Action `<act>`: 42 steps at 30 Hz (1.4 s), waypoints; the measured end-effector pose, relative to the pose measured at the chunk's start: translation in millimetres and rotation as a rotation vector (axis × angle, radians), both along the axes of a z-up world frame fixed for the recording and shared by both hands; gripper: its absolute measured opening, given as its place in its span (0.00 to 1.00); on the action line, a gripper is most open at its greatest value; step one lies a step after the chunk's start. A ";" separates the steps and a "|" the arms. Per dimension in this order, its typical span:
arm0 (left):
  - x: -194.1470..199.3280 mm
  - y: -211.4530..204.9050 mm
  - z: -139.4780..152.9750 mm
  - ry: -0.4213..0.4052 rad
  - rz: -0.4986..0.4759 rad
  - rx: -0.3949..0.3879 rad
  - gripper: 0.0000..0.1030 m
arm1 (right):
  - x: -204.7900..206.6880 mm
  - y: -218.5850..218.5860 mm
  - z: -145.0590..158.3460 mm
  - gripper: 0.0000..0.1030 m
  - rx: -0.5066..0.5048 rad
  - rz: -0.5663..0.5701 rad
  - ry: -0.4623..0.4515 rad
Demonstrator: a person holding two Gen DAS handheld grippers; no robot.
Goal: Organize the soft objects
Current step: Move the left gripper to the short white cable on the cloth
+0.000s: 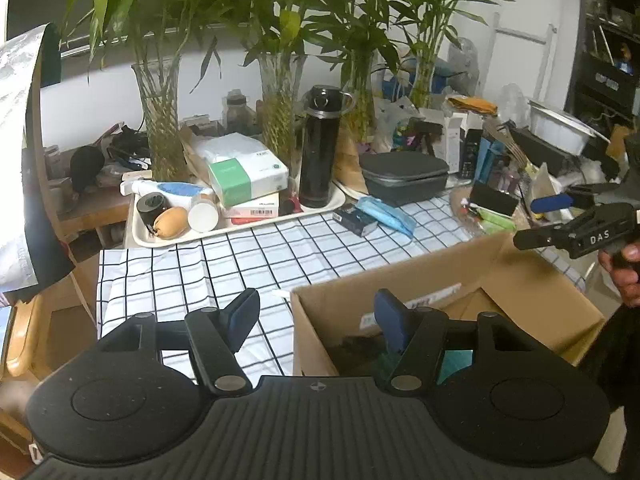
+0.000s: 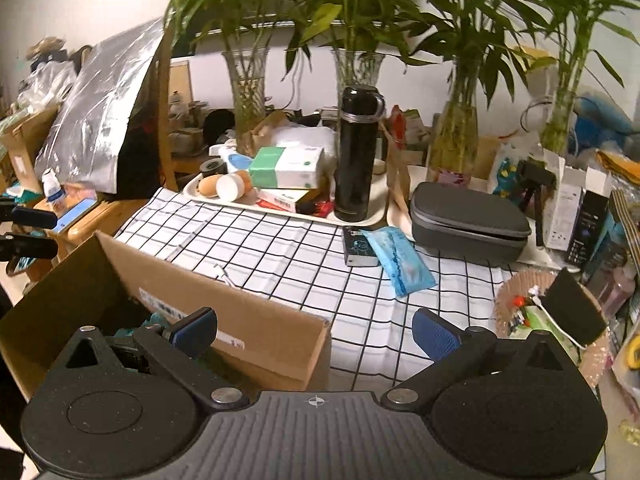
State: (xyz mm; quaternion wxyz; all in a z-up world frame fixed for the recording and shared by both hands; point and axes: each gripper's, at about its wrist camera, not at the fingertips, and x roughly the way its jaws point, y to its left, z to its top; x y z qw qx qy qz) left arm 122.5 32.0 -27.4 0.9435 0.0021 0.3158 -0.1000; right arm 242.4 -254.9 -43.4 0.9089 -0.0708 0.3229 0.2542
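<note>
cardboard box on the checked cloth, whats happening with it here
A person holds a two-finger tool in each hand over the open brown cardboard box. The left tool and right tool both stand open and empty. Dark and teal soft items already lie inside; a blue soft packet still lies on the cloth.

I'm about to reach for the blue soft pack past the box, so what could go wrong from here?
1. The blue soft pack overlaps a small dark box; the open right gripper might pinch both.
2. The tall black flask stands upright just behind it; overreaching could tip it.
3. The cardboard box wall sits under both grippers; the left gripper may catch it.
</note>
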 end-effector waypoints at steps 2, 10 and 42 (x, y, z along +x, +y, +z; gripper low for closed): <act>5.6 3.1 -0.2 -0.002 0.006 -0.007 0.61 | 3.7 -0.8 -0.5 1.00 -0.003 -0.022 -0.001; 27.0 16.0 -4.9 -0.008 0.025 -0.042 0.61 | 23.0 -8.2 -0.5 1.00 -0.010 -0.116 -0.021; 117.6 48.1 -59.6 0.082 0.012 -0.120 0.61 | 81.4 -7.6 -21.8 1.00 -0.091 -0.164 -0.017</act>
